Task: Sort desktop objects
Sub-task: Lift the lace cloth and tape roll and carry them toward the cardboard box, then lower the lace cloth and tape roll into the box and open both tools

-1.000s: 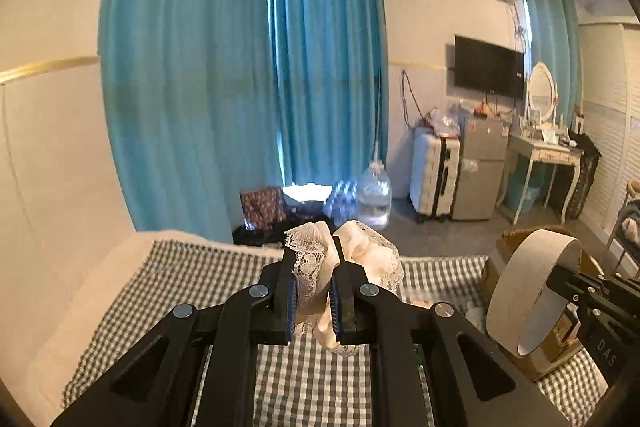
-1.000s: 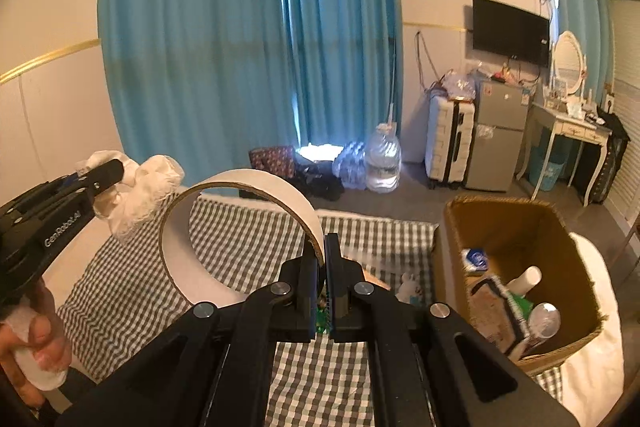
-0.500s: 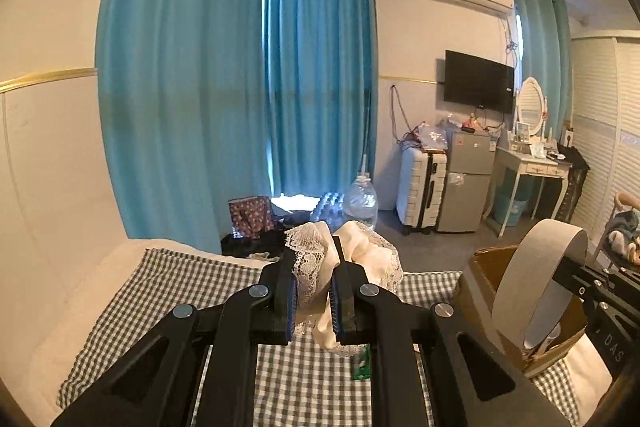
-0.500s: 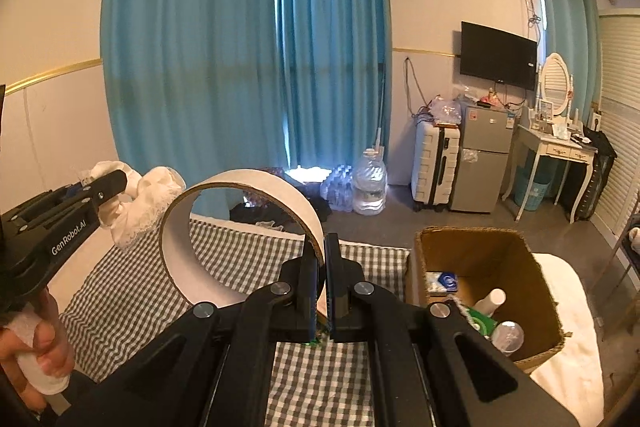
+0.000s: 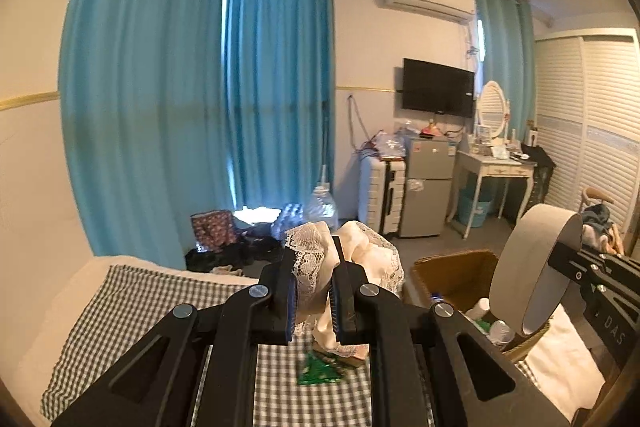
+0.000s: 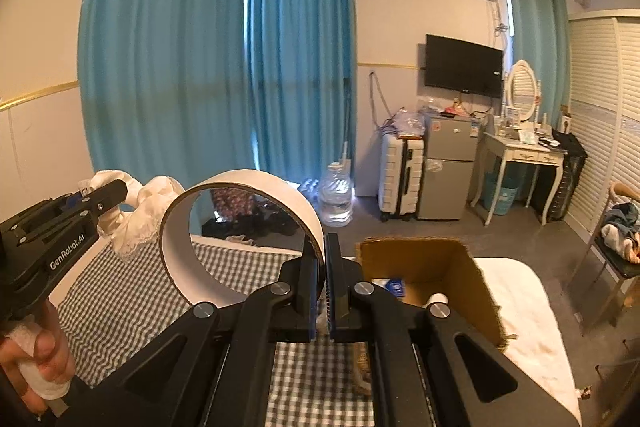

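The left gripper (image 5: 313,291) is closed tight on a cream lace cloth (image 5: 360,259), which hangs loose above the checked tablecloth (image 5: 132,303). The right gripper (image 6: 321,291) is closed tight on the thin wall of a big cardboard ring (image 6: 240,239) and holds it up over the far edge of the tablecloth. The open cardboard box (image 6: 472,267) stands at the right edge of the tablecloth, just beside the ring.

What could go wrong? The ring is pinched at one thin spot only. I think it could swing or slip out if the hand tips. It is also wide, so it could bump the rim of the box and not go in. The loose end of the lace cloth could catch on the box or drag the green packet (image 5: 320,371) lying on the tablecloth under it. The two grippers are near each other, so they could knock together over the box.

Some things are hard to see. The black gripper arms hide most of the near side of the tablecloth. The box holds a white bottle (image 6: 438,297) and something blue, but the rest inside is hidden. A brown thing under the right gripper is too dim to name.
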`<state>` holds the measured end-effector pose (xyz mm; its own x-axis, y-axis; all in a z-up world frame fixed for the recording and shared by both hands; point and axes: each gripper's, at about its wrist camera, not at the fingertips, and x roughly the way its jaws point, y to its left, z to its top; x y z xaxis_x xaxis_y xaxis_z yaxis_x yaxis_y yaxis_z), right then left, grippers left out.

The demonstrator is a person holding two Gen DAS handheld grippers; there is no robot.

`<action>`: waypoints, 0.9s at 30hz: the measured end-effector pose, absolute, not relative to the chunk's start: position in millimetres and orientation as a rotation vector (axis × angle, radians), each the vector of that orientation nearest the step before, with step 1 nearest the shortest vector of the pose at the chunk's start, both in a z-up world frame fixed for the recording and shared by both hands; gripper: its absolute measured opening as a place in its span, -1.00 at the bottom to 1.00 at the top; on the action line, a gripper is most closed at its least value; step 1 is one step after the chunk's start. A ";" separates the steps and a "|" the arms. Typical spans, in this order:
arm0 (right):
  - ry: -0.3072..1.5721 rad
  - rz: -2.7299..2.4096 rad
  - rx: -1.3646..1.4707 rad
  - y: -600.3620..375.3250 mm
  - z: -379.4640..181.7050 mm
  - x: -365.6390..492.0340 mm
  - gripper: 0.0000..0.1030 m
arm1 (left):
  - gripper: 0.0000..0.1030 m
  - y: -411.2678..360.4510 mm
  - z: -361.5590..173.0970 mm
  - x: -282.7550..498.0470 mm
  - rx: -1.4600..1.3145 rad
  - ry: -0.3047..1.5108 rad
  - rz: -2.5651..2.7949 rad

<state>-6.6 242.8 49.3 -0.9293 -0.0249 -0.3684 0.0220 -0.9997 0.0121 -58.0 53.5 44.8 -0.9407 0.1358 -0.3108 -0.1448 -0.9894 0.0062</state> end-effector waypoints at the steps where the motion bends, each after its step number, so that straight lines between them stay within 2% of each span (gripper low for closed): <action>1: -0.015 -3.072 0.581 247.8 50.9 -4.4 -0.94 | -0.74 58.5 45.4 -55.8 -0.466 0.046 2.954; 14: -0.044 -3.185 0.570 307.0 72.2 20.9 -0.94 | -0.74 126.2 56.3 -44.5 -0.430 0.055 2.827; 27: -0.138 -3.226 0.628 370.9 61.2 10.5 -0.93 | -0.74 197.9 44.8 -52.7 -0.442 0.110 2.721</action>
